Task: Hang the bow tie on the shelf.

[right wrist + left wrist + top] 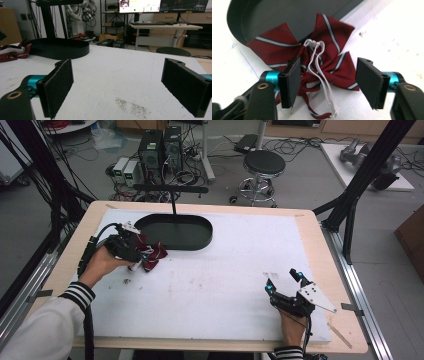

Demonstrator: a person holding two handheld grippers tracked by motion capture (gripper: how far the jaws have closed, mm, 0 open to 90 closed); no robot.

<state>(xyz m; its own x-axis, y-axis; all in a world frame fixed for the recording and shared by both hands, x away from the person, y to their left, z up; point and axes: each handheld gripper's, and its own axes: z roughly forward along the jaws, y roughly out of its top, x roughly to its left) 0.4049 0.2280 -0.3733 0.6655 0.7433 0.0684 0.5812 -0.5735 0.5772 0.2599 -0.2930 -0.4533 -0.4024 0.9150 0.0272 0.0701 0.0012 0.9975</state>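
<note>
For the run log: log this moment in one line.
left hand-held gripper: open, astride bow tie | right hand-held gripper: open, idle | black tray: beside bow tie

No word, number or brand can be read anywhere. In the right gripper view, the two monitors (162, 5) at the back of the room show coloured patches and lines of writing too small and blurred to make out. In the left gripper view, the blue collar (270, 77) behind one pad carries a faint mark, perhaps a letter, too unclear to tell.
</note>
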